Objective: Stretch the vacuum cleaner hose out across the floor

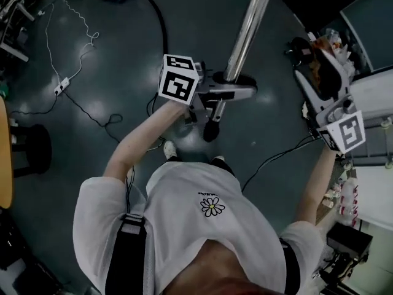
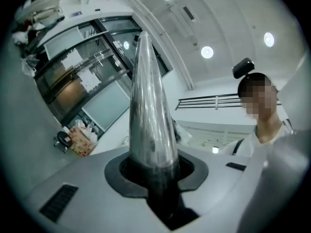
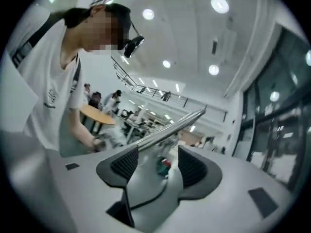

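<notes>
My left gripper [image 2: 154,174] was clamped on the metal wand [image 1: 247,29], my right gripper [image 3: 156,165] gaped wide on nothing, and the black hose [image 1: 161,23] lay curved on the floor [image 1: 116,66], stretching seemingly barely begun

Vac wand [image 1: 245,32]: polished metal, mirror-glossy, smooth. Hose [image 1: 158,18]: black, dull. Floor [image 1: 202,17]: dark, smooth, semi-gloss w/ light glare. Left gripper [image 2: 154,174] shell: grey matt plastic. Right gripper [image 3: 155,165] same; its pads [image 3: 125,163] black, ribbed. Shirt [image 1: 184,226]: white cloth. Table [image 1: 5,158], far left: wood-look.
</notes>
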Tool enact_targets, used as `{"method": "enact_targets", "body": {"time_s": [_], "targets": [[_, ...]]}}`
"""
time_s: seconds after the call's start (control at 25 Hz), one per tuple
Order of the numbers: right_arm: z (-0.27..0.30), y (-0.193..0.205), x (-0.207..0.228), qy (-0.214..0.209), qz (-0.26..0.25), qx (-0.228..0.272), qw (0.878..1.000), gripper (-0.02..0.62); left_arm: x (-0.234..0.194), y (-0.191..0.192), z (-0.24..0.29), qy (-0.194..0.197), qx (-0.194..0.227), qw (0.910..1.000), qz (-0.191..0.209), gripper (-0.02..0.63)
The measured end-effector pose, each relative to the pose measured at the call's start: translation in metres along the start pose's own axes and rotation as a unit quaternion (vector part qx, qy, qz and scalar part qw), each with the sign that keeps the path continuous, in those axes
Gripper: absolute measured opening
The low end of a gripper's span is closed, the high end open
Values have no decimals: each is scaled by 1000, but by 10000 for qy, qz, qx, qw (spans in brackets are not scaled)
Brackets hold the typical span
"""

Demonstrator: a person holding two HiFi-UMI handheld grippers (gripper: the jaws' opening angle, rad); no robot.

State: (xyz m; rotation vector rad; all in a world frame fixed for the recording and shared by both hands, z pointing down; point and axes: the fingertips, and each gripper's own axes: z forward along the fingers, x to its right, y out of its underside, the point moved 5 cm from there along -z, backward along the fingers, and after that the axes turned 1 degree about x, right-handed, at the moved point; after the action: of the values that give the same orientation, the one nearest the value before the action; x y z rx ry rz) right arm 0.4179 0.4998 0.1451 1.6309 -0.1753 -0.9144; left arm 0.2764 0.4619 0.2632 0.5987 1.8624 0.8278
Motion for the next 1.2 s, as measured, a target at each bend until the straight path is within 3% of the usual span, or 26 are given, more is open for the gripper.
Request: {"method": "enact_targets", "body": {"time_s": [0.12, 0.2, 0.28, 0.36, 0.52, 0.72, 0.8, 0.84, 0.88, 0.96, 1.0, 1.04, 1.08, 1.2], "targets": [[-29, 67, -72, -1042, 987, -625, 9877, 262, -21, -12, 46, -666, 447, 9966, 206, 106], [-51, 112, -114, -1633, 1024, -1214, 9737, 262, -25, -17, 71, -985, 850, 9911, 276, 104], [-77, 149, -140, -1981, 739, -1725, 9621, 262, -25, -18, 95, -1270, 1211, 9839, 331, 104], [-109, 181, -144, -2027, 324, -2034, 9573, 262, -22, -16, 119, -1444, 1531, 9768, 388, 103], [-163, 262, -135, -1939, -1124, -2832, 9325, 262, -5, -10, 161, -1726, 1990, 9617, 762, 103], [-170, 297, -119, -1107, -1499, -2171, 9582, 261, 13, -12, 189, -2262, 2434, 9326, 1406, 101], [-169, 294, -116, -743, -804, -2122, 9711, 260, 17, -10, 186, -2570, 2735, 9158, 1431, 101], [-168, 292, -112, -421, -31, -2126, 9762, 259, 18, -9, 181, -2743, 2963, 9039, 1410, 101], [-169, 289, -107, -8, 939, -2123, 9727, 258, 17, -8, 177, -2905, 3227, 8904, 1364, 101], [-171, 284, -101, 676, 2556, -2215, 9386, 259, 14, -4, 167, -3156, 3727, 8644, 1200, 101], [-173, 283, -103, 765, 2882, -2340, 9254, 258, 11, -2, 163, -3233, 3906, 8549, 1095, 101], [-176, 282, -108, 684, 2930, -2457, 9215, 258, 7, -1, 160, -3256, 4024, 8498, 994, 101], [-180, 281, -113, 497, 2794, -2507, 9255, 258, 3, 0, 159, -3208, 4083, 8498, 905, 101], [-201, 251, -114, 25, 1781, -1912, 9652, 258, -7, 1, 158, -2951, 3899, 8684, 825, 103]]}}
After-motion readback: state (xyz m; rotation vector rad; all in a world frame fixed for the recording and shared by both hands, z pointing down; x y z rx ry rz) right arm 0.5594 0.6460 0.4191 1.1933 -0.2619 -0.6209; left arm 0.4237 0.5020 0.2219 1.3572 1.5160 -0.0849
